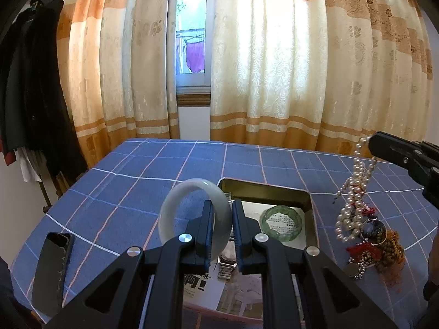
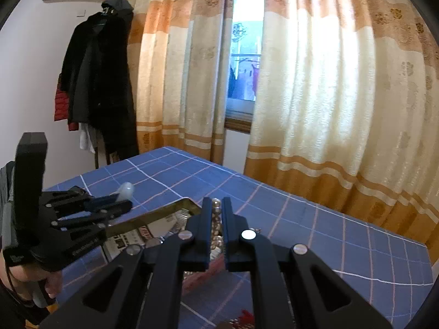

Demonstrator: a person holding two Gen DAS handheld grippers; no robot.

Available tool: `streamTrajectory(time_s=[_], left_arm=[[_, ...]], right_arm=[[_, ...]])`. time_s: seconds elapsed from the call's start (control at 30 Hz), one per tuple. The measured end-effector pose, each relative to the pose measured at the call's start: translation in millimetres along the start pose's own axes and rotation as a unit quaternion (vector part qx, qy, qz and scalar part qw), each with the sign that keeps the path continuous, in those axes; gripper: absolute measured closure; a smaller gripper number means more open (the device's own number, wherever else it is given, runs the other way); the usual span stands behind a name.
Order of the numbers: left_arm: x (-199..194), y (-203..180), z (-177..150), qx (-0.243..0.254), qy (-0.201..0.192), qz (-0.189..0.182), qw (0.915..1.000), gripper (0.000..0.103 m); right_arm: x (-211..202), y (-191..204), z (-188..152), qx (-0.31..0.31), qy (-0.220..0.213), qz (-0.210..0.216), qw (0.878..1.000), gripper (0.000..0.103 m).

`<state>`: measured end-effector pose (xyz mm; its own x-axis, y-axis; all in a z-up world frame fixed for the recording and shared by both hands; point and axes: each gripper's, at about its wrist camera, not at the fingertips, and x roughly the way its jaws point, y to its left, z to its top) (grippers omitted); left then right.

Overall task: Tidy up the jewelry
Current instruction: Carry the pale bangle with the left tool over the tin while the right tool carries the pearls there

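Note:
My left gripper (image 1: 222, 205) is shut on a pale white jade bangle (image 1: 175, 203) and holds it upright above the near left part of a gold metal box (image 1: 263, 189). In the box lie a green bead bracelet (image 1: 282, 223) and a steel watch (image 1: 227, 263). My right gripper (image 2: 216, 205) is shut on a pearl necklace (image 1: 356, 189), which hangs from it down to a heap of jewelry (image 1: 376, 246) on the blue checked cloth. The pearls (image 2: 216, 219) show between the right fingers. The left gripper (image 2: 109, 205) with the bangle (image 2: 125, 190) also shows in the right wrist view.
A black phone (image 1: 52, 268) lies on the cloth at the near left. Printed paper (image 1: 208, 290) lies under the box's near side. Curtains and a window stand behind the table; dark coats (image 2: 104, 82) hang at the left.

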<state>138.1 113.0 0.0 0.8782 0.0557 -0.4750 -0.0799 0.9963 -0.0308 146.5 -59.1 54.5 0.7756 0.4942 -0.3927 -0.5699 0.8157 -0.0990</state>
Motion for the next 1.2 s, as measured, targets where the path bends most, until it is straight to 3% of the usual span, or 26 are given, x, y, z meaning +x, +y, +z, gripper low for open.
streamTrajectory(time_s=[0.77, 1.2], left_arm=[[19.6, 1.5, -6.8, 0.018, 0.029, 0.013, 0.9993, 0.090], [23.9, -16.0, -8.4, 0.048, 0.039, 0.020, 0.9979, 0.090]], right_arm=[[46.3, 30.5, -18.4, 0.003, 0.030, 0.054, 0.998, 0.094], [66.5, 30.8, -36.4, 0.001, 0.069, 0.058, 0.996, 0.094]])
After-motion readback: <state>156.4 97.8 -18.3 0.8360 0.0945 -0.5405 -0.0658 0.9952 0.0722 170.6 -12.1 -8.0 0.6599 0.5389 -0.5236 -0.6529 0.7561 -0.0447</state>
